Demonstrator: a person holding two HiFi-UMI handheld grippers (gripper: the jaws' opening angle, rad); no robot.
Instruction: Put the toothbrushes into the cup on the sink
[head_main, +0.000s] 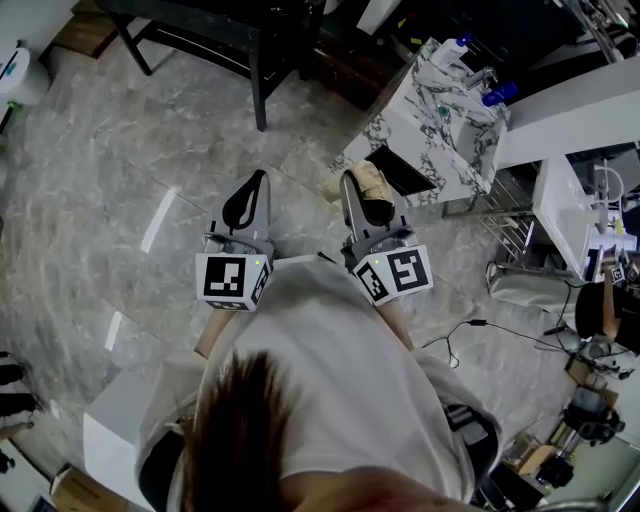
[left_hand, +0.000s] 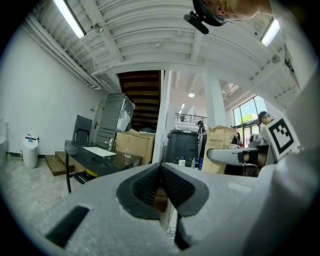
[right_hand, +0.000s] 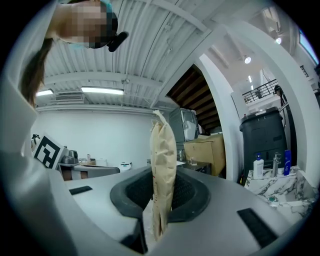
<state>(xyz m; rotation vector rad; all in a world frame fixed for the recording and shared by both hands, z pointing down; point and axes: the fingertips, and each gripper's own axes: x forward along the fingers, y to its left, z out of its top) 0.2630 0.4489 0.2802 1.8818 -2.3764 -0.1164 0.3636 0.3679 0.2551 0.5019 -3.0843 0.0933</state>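
Observation:
My right gripper (head_main: 352, 182) is shut on a flat beige paper package (head_main: 374, 192), which stands upright between the pads (right_hand: 186, 192) in the right gripper view, where the package (right_hand: 163, 165) sticks up well above the jaws. My left gripper (head_main: 258, 182) is shut with nothing in it; its pads (left_hand: 176, 186) meet at the tip. Both grippers are held level over the grey floor. Ahead and to the right stands the marble sink counter (head_main: 432, 120), also in the right gripper view (right_hand: 280, 189). No cup can be made out on it.
On the counter stand a white bottle (head_main: 456, 47), a blue bottle (head_main: 498, 95) and a faucet (head_main: 482, 75). A black table (head_main: 235, 35) is at the back, a wire rack (head_main: 512, 240) and floor cables (head_main: 470, 325) lie to the right, a white bin (head_main: 15, 75) far left.

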